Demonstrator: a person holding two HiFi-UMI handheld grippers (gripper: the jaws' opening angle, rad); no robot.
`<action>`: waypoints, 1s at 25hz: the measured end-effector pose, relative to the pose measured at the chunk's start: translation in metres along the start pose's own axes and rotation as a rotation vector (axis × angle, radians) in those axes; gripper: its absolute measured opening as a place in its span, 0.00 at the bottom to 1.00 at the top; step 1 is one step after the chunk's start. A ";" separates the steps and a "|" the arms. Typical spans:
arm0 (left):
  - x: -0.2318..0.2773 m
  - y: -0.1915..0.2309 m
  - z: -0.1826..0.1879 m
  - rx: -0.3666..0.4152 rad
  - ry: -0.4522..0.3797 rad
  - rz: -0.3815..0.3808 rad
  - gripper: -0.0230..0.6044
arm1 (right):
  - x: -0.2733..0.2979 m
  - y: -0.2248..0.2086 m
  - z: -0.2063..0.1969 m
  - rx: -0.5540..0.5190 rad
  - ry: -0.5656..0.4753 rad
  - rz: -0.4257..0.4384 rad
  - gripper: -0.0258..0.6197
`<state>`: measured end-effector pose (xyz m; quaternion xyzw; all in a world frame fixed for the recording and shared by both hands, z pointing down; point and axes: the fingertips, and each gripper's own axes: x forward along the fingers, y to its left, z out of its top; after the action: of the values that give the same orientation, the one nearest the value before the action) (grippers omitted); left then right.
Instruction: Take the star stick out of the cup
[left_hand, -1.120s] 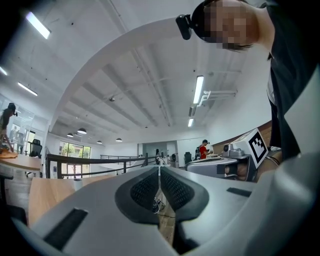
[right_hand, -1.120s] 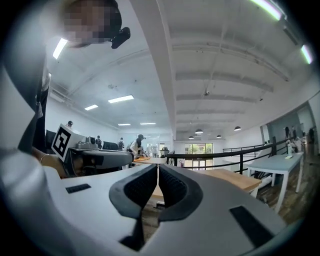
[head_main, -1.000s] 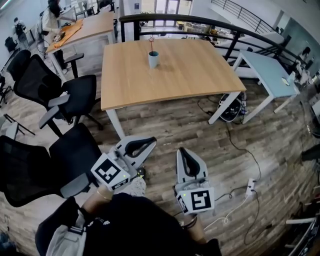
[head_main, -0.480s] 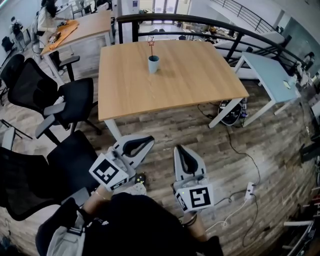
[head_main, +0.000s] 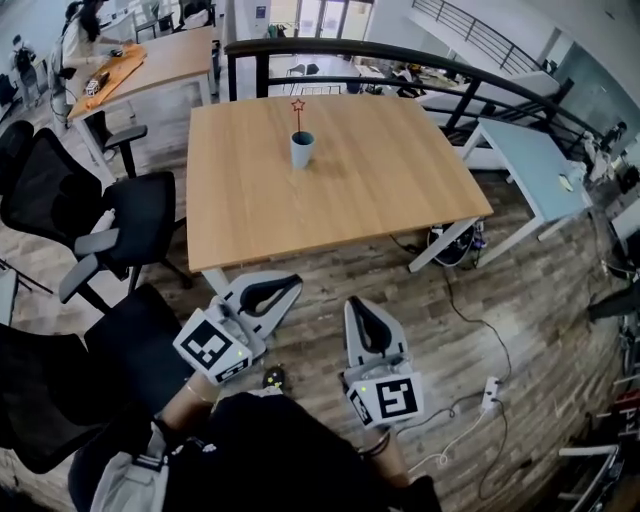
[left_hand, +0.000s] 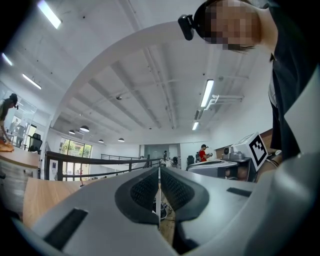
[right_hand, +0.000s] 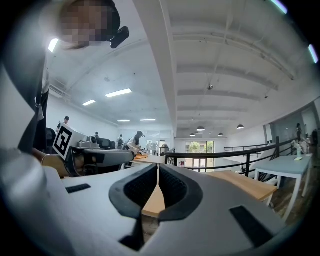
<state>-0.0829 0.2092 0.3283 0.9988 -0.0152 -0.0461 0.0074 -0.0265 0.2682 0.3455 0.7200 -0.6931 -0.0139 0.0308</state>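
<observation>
A light blue cup (head_main: 302, 149) stands on the wooden table (head_main: 380, 180), toward its far middle. A thin stick topped with a small red star (head_main: 297, 105) rises upright out of the cup. Both grippers are held low over the floor, well short of the table's near edge. My left gripper (head_main: 292, 283) is shut with nothing in it. My right gripper (head_main: 358, 302) is shut and empty too. In the left gripper view the left gripper (left_hand: 159, 172) has its jaws pressed together. The right gripper view shows the right gripper (right_hand: 158, 171) closed, with the table's edge (right_hand: 245, 186) beyond.
Black office chairs (head_main: 120, 215) stand left of the table. A black railing (head_main: 400, 55) runs behind it. A pale blue table (head_main: 530, 160) sits at the right. Cables and a power strip (head_main: 488, 392) lie on the wood floor. A person works at a far table (head_main: 150, 60).
The view has drawn closer to the table, so the cup sits lower in the picture. Both grippers stay shut and in much the same place.
</observation>
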 end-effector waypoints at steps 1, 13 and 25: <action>0.003 0.006 -0.001 -0.004 0.001 -0.004 0.07 | 0.006 -0.002 0.001 0.003 -0.001 -0.003 0.08; 0.005 0.086 -0.004 -0.048 -0.020 -0.023 0.07 | 0.088 0.002 0.002 -0.008 0.002 -0.001 0.08; -0.023 0.131 -0.012 -0.067 -0.031 0.077 0.07 | 0.130 0.009 0.004 -0.007 0.005 0.046 0.08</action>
<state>-0.1088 0.0793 0.3451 0.9958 -0.0521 -0.0619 0.0424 -0.0311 0.1381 0.3456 0.7038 -0.7094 -0.0136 0.0354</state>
